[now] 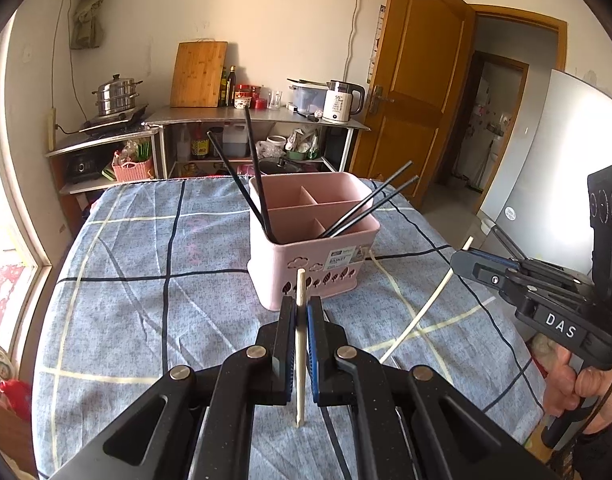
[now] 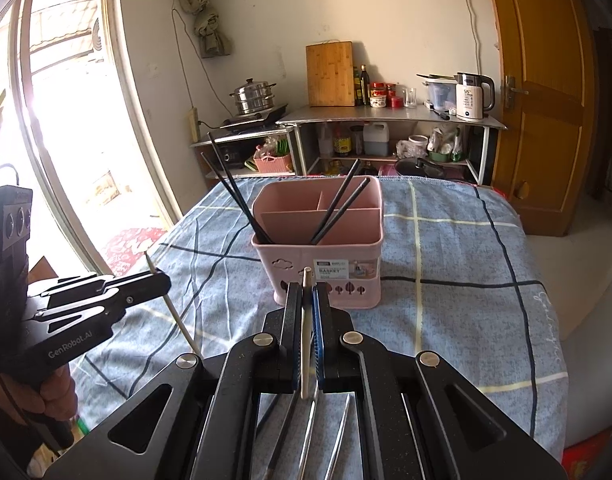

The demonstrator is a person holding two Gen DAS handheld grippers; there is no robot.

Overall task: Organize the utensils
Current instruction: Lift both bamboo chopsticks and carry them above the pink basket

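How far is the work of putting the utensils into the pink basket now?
Done: four black chopsticks stand in the pink basket. In hand: the left gripper and the right gripper each clamp one white chopstick in their jaws. Left: dropping both in, plus metal utensils lying under the right gripper.

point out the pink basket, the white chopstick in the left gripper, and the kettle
pink basket (image 1: 306, 276): left wrist view, front wall.
white chopstick (image 1: 300, 292): left wrist view, upper shaft above the jaws.
kettle (image 2: 469, 100): right wrist view, white body.
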